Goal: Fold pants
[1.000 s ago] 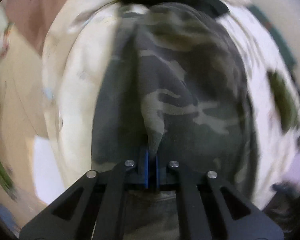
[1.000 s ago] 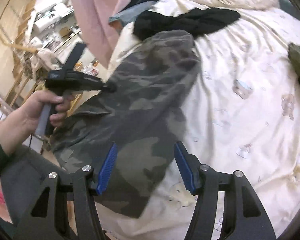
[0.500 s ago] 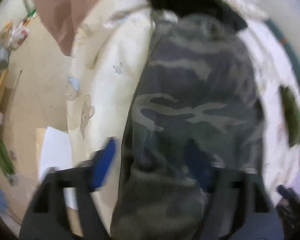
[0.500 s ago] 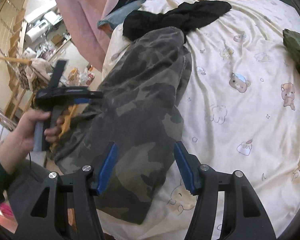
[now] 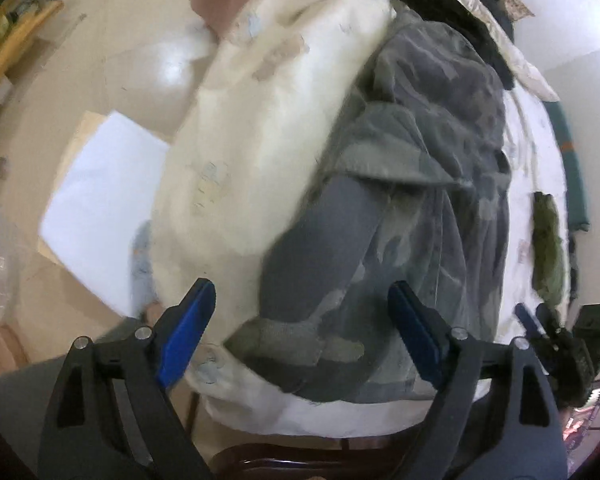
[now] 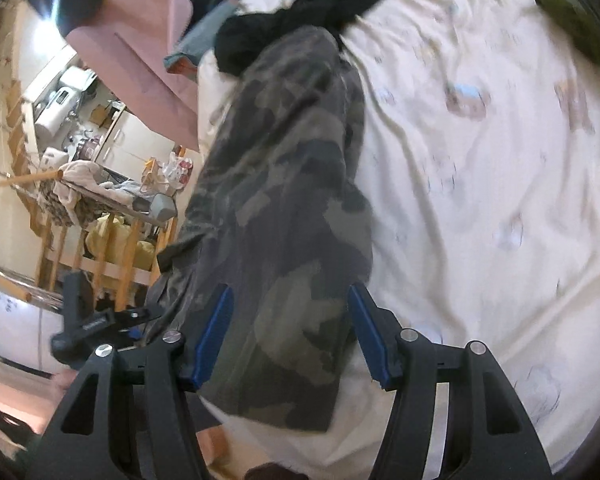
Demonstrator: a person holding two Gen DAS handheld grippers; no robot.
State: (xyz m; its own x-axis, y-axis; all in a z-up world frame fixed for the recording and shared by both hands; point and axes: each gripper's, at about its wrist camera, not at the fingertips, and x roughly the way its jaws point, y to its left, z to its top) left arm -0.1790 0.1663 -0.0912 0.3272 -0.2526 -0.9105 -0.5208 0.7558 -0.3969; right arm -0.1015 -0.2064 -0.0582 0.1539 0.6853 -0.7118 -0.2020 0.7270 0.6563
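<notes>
Resetting between folds | camouflage pants [image 5: 432, 184] lie lengthwise along bed sheet [image 6: 480, 152] edge | left gripper [image 5: 300, 332] closing, nothing pinched, above waistband; a second ago it clamped the cloth | right gripper [image 6: 288, 328] spread, hovering over hem end | next: regrip both ends, fold across.

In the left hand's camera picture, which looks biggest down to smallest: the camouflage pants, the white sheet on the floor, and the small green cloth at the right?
1. camouflage pants, by far the largest.
2. white sheet on the floor.
3. green cloth, smallest.
The fisheye lens squeezes things near the edges, so the last two are less sure.
</notes>
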